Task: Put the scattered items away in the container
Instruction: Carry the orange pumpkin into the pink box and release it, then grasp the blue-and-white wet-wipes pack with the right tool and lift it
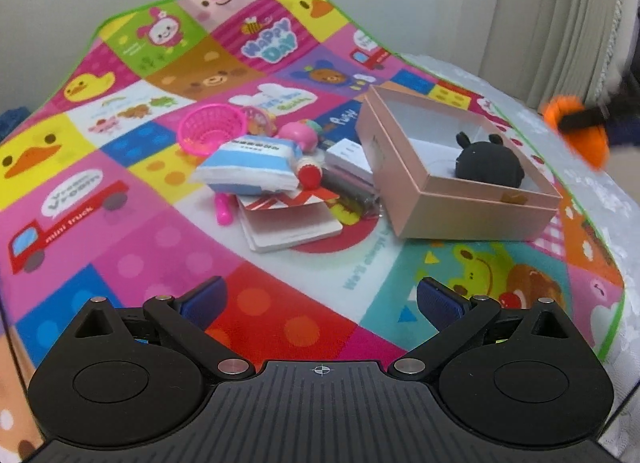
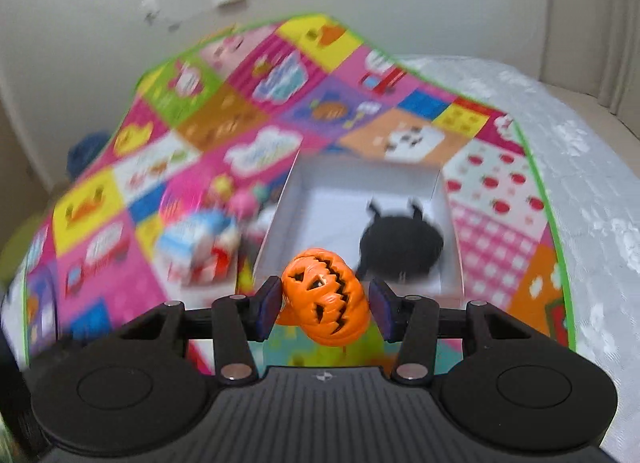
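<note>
A pink cardboard box [image 1: 472, 199] with a white inside stands open on the colourful mat, and a black eared toy [image 1: 490, 163] lies in it. The box [image 2: 440, 191] and the black toy [image 2: 400, 247] also show in the right wrist view. My right gripper [image 2: 326, 303] is shut on an orange pumpkin toy [image 2: 326, 299] and holds it in the air before the box's near wall. It shows blurred at the right edge of the left wrist view [image 1: 580, 127]. My left gripper [image 1: 320, 303] is open and empty above the mat, short of the pile.
A pile lies left of the box: a pink basket [image 1: 210, 129], a blue and white packet [image 1: 252, 165], a white card stack [image 1: 292, 229], a pink round toy [image 1: 298, 135], a red-capped piece [image 1: 310, 173]. The mat [image 1: 120, 223] lies on a white bed cover [image 2: 580, 183]; a wall stands behind.
</note>
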The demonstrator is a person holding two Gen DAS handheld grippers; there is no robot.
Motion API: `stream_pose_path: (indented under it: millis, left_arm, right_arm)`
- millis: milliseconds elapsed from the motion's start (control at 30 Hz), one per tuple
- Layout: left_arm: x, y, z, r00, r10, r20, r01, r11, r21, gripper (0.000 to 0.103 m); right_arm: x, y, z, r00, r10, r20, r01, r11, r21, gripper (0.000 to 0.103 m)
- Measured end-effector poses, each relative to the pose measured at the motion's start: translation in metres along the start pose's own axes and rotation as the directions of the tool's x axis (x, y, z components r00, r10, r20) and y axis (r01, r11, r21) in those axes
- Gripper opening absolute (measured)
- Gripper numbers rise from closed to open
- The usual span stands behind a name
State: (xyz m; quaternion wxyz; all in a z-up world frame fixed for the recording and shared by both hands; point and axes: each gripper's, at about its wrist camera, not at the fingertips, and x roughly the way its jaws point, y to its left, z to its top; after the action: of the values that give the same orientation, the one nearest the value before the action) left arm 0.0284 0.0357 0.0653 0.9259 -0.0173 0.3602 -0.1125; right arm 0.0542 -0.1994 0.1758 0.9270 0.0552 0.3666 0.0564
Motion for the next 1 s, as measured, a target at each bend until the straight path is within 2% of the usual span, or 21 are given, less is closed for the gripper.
stream_pose_path:
  millis: [100,167,267,300,400,467,500,567,700,767,800,867,1000]
  left_arm:
    - [0.0,0.004,0.002,1.0,-0.006,-0.002,0.006,1.0,-0.028,0.103]
    - [0.0,0.009,0.005,1.0,-0.02,-0.011,0.019,0.997,-0.074,0.103]
    - [-0.001,0.019,0.011,0.998,-0.06,-0.019,0.056,0.986,-0.156,0.103]
    - [-0.002,0.022,0.012,0.999,-0.051,-0.016,0.048,0.984,-0.17,0.103]
    - [-0.006,0.036,0.018,0.998,0.066,0.009,-0.063,0.977,-0.204,0.103]
    - [-0.011,0.051,0.021,0.988,0.149,0.039,-0.135,0.96,-0.246,0.103]
    - [-0.014,0.059,0.023,0.982,0.183,0.053,-0.163,0.95,-0.267,0.103]
    - [-0.022,0.077,0.026,0.958,0.273,0.084,-0.233,0.916,-0.326,0.103]
    - [-0.031,0.116,0.03,0.889,0.445,0.108,-0.353,0.817,-0.456,0.103]
    - [-0.032,0.133,0.03,0.867,0.489,0.097,-0.382,0.776,-0.501,0.103]
    - [-0.031,0.139,0.029,0.866,0.493,0.084,-0.384,0.763,-0.52,0.103]
    - [-0.026,0.149,0.028,0.877,0.477,0.057,-0.372,0.749,-0.548,0.103]
    - [-0.017,0.156,0.024,0.889,0.456,0.036,-0.366,0.758,-0.54,0.103]
  right_arm:
    - [0.014,-0.005,0.021,0.998,-0.006,0.069,0.001,0.998,0.068,0.068]
    - [0.022,-0.005,0.031,0.996,-0.016,0.093,0.007,0.995,0.099,0.068]
    - [0.03,0.004,0.038,0.994,-0.028,0.102,0.019,0.996,0.087,0.068]
    - [0.034,0.008,0.038,0.995,-0.025,0.096,0.018,0.997,0.078,0.068]
    - [0.049,0.03,0.034,0.999,0.012,0.047,-0.013,0.999,0.035,0.07]
    - [0.06,0.05,0.027,0.999,0.045,0.018,-0.045,0.999,0.001,0.07]
    - [0.067,0.06,0.024,0.998,0.066,0.003,-0.066,0.998,-0.01,0.071]
    - [0.082,0.081,0.016,0.994,0.109,-0.025,-0.109,0.994,-0.015,0.073]
    - [0.117,0.123,0.005,0.988,0.145,-0.049,-0.147,0.988,-0.041,0.086]
    - [0.137,0.145,0.003,0.987,0.15,-0.056,-0.153,0.986,-0.065,0.089]
    - [0.147,0.155,0.002,0.987,0.149,-0.064,-0.154,0.985,-0.081,0.089]
    - [0.17,0.177,-0.001,0.99,0.117,-0.077,-0.127,0.981,-0.144,0.09]
    - [0.209,0.203,-0.012,0.995,-0.008,-0.097,-0.018,0.964,-0.264,0.09]
